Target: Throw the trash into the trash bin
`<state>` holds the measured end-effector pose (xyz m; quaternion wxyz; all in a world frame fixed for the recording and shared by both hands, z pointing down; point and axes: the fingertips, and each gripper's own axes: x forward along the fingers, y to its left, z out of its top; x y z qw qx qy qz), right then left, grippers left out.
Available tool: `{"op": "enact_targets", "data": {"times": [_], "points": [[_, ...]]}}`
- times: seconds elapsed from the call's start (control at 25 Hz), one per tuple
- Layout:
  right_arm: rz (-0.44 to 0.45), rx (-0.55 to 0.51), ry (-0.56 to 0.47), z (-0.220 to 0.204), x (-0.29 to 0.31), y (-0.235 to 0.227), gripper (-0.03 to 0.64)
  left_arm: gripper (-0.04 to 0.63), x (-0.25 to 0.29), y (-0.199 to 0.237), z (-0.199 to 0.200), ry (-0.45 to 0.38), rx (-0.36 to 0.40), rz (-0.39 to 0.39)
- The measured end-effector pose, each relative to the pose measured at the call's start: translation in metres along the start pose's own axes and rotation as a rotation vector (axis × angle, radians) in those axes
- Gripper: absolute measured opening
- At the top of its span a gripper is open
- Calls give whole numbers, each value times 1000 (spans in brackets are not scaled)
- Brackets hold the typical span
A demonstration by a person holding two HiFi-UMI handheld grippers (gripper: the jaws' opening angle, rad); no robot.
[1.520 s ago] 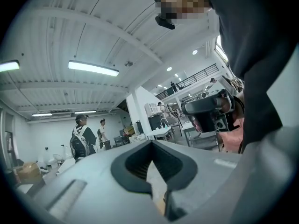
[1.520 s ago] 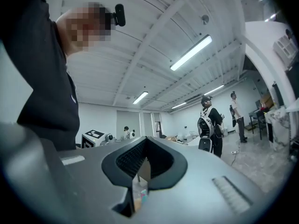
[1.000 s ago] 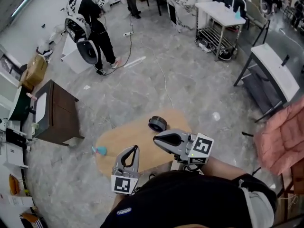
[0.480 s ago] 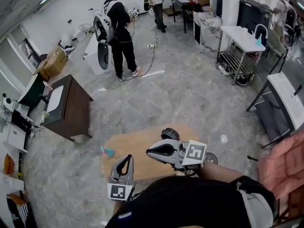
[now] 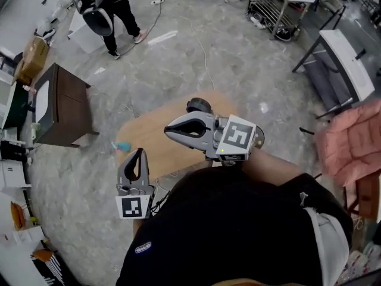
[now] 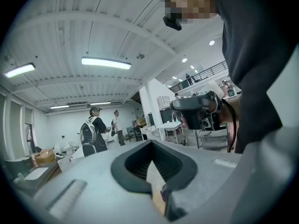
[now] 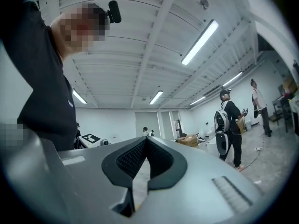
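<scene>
two grey two-jaw grippers are held out over the near side of a light wooden oval table (image 5: 156, 137) that stands on a grey stone-pattern floor. the left gripper (image 5: 139, 154) points away from the person, and its jaws meet at the tips with nothing between them. its own view shows the dark ribbed pads (image 6: 133, 164) closed into a loop. the right gripper (image 5: 168, 130) sits higher and points leftward across the table. its jaws are likewise pressed together and empty, and its black-and-white marker cube (image 5: 237, 137) faces up.

the trash, a small teal and pink scrap (image 5: 122, 146), lies at the table's left edge, untouched by either gripper. whether it rests on the wood or on the floor cannot be told. a black round roll-shaped object (image 5: 198, 105) sits at the table's far edge.

further off are a dark brown cabinet (image 5: 62, 109), a person in black wearing a black and white backpack (image 5: 98, 8), a white-topped table on black legs (image 5: 348, 64), and a pink quilted jacket (image 5: 351, 148) at the right.
</scene>
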<state>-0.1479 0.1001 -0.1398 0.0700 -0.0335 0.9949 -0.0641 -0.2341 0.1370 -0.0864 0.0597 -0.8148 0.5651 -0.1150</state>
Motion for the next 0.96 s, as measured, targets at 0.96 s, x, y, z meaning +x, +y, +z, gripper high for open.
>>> {"op": "enact_targets", "data": {"times": [0.96], "points": [[-351,-29,-50,-2,-115,-2,29,5,68,-90,19,-108,-3,-369]]}}
